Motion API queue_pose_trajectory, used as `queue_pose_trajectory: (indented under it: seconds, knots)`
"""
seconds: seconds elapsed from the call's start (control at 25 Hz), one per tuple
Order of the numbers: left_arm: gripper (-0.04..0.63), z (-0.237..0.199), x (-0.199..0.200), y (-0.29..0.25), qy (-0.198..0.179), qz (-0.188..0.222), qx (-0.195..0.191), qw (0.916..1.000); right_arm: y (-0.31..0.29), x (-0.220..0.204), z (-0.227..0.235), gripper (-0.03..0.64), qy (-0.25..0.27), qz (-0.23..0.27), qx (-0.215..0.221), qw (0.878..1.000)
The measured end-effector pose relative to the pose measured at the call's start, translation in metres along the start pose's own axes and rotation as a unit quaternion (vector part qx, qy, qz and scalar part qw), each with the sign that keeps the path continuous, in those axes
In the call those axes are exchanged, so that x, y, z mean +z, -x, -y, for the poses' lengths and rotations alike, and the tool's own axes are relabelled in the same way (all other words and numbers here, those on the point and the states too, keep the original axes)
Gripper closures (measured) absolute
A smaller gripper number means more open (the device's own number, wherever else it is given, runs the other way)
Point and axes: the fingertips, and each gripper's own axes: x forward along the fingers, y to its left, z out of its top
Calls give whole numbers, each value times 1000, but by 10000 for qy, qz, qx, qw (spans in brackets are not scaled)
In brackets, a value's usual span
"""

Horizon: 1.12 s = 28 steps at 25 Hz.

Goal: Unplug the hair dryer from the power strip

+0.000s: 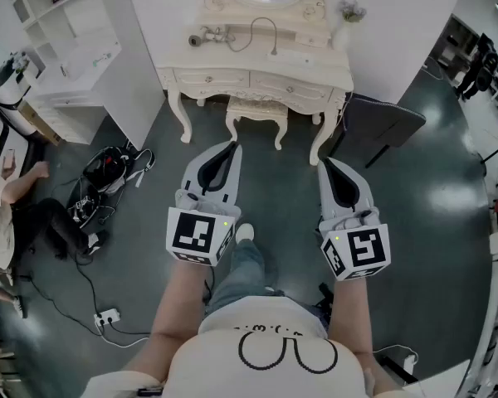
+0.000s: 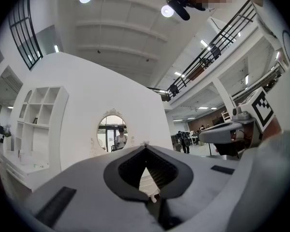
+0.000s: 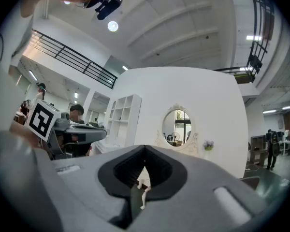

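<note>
Well beyond closed left gripper [image 1: 231, 145], apparent hair dryer [image 1: 206, 36]

Cream counter [image 1: 224, 79] stands on the dark floor [image 1: 432, 214]. On its top, the hair dryer [image 1: 207, 36] lies at the left end. Its cord [image 1: 264, 21] loops across the middle to a white power strip [image 1: 286, 54], right of centre. A flower pot [image 1: 349, 11] sits at the right rear. On the floor, a stool [image 1: 257, 110] stands at the counter's front and a black bag [image 1: 108, 168] lies well to its left.
</note>
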Motion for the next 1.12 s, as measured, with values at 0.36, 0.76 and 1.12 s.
queue_pose_trajectory:
  seconds: [0.36, 0.76, 1.12]
  knots:
    - [597, -7, -9, -7, 33, -81, 48, 10000, -9, -11, 5, 617, -97, -86, -8, 9999]
    - [597, -44, -38, -63, 96, -188, 106, 9997, -72, -36, 34, 617, -286, -128, 17, 9995]
    - [597, -111, -52, -168, 215, -165, 88, 9996, -185, -41, 83, 617, -285, -192, 29, 9994]
